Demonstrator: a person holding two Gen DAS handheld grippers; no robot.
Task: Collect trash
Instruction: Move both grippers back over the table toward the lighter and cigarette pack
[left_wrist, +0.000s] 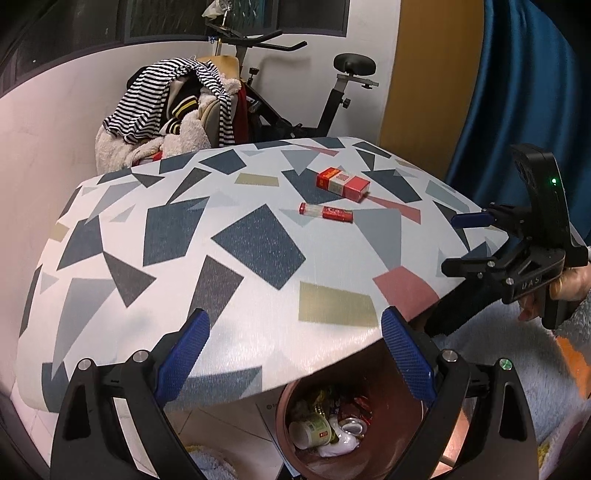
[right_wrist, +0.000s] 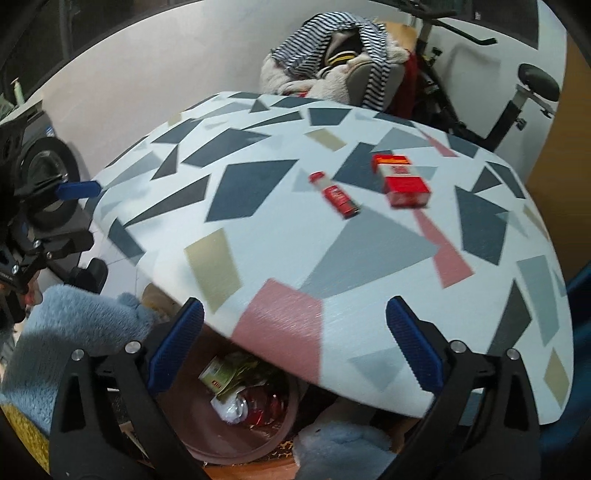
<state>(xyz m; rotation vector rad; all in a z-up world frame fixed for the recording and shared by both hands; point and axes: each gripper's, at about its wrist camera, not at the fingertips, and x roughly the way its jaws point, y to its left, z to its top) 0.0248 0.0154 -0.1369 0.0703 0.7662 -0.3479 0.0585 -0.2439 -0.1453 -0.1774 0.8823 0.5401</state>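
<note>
A red and white box (left_wrist: 342, 183) (right_wrist: 402, 180) and a small red tube (left_wrist: 325, 212) (right_wrist: 334, 194) lie on the far part of a table with a geometric patterned top (left_wrist: 184, 229) (right_wrist: 258, 221). A brown trash bin (left_wrist: 306, 458) (right_wrist: 236, 446) holding several wrappers and a cup stands on the floor under the table's near edge. My left gripper (left_wrist: 295, 354) is open and empty above the near edge and the bin. My right gripper (right_wrist: 293, 343) is open and empty, also at the near edge. Each gripper shows in the other's view, the right one (left_wrist: 476, 236) and the left one (right_wrist: 74, 214).
A chair piled with striped and fleece clothes (left_wrist: 170, 110) (right_wrist: 332, 55) and an exercise bike (left_wrist: 332, 96) (right_wrist: 517, 96) stand behind the table. A blue curtain (left_wrist: 517, 92) hangs at the right. A washing machine (right_wrist: 44, 173) is at the left. Blue fluffy fabric (right_wrist: 74, 332) lies near the bin.
</note>
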